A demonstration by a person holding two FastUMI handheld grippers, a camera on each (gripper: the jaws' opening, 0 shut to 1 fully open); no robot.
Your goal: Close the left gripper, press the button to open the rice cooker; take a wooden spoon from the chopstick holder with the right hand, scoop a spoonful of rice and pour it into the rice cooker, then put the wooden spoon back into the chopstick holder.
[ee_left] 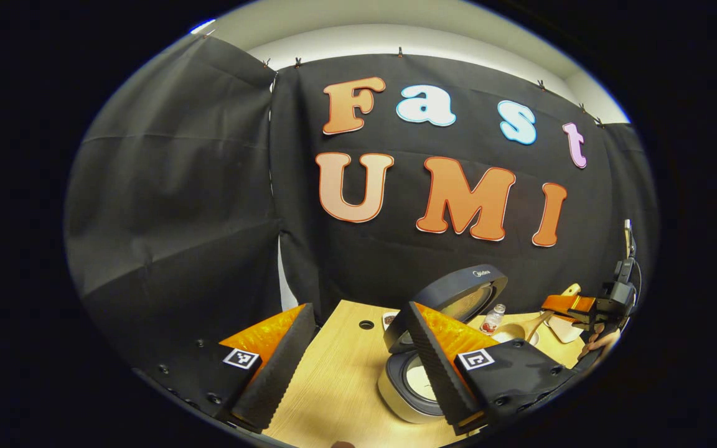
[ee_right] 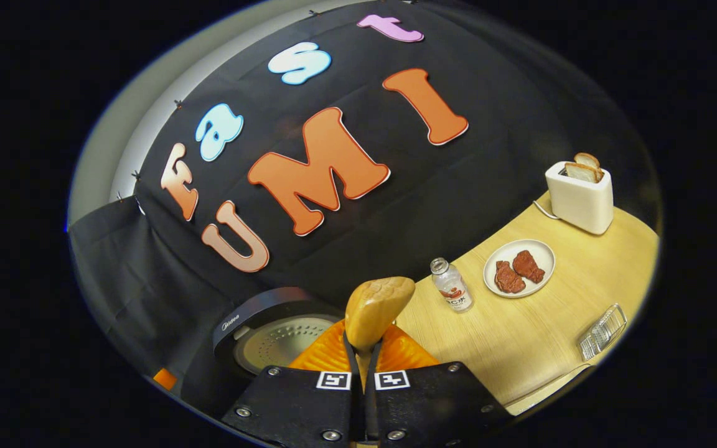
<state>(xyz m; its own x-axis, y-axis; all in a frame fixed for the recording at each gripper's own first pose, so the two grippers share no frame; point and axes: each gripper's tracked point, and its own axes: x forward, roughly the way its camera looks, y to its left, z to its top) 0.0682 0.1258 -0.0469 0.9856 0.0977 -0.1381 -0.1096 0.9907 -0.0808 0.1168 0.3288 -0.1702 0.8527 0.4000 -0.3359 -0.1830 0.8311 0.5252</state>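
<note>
The rice cooker (ee_left: 409,389) stands open on the table, its dark lid (ee_left: 458,289) raised. My left gripper (ee_left: 358,373) hovers open just left of and above it, and its right finger (ee_left: 439,367) overlaps the pot's rim in the view. Farther right, my right gripper (ee_left: 573,306) holds the wooden spoon (ee_left: 520,328) pointing toward the cooker. In the right gripper view the gripper (ee_right: 363,358) is shut on the spoon's handle. The spoon's bowl (ee_right: 378,306) sticks up ahead, beside the cooker lid (ee_right: 271,336). I cannot tell whether rice lies in it.
A small bottle (ee_right: 452,285) stands behind the spoon on the wooden table (ee_right: 520,348). Beyond it are a white plate (ee_right: 542,252) with two brown pieces and a white toaster (ee_right: 579,199) with bread. A clear ribbed item (ee_right: 601,333) lies near the table's edge.
</note>
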